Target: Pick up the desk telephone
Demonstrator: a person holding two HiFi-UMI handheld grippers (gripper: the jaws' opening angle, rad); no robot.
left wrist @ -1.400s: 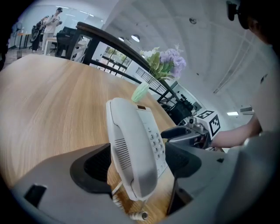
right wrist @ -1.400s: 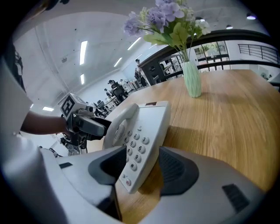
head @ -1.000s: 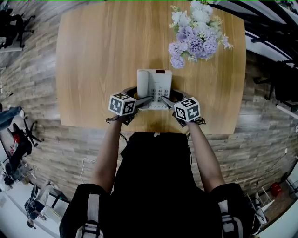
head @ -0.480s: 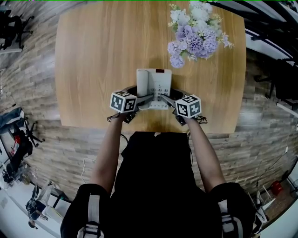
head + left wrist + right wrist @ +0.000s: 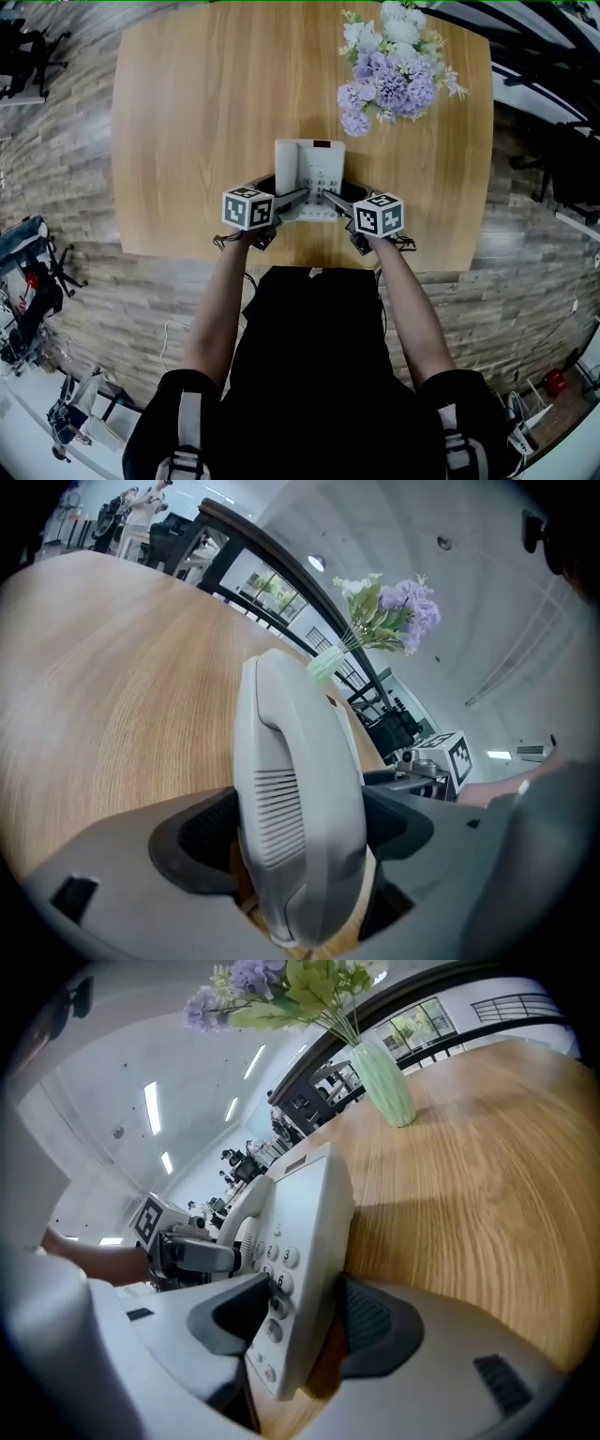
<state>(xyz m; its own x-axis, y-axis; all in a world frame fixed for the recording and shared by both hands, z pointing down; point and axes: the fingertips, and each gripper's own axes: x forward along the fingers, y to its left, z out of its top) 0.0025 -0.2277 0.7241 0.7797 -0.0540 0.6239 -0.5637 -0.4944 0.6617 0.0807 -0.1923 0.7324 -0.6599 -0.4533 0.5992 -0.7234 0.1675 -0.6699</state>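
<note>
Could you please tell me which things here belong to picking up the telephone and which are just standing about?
In the job:
telephone
left gripper, shut on the telephone's left side
right gripper, shut on its right side

Just standing about:
vase of flowers, far right on the table

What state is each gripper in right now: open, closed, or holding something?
Left gripper: closed on the phone, at its handset.
Right gripper: closed on the phone, at its keypad edge.

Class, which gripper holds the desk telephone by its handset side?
The left gripper: its jaws clamp the handset, whereas the right gripper clamps the keypad side of the desk telephone.
</note>
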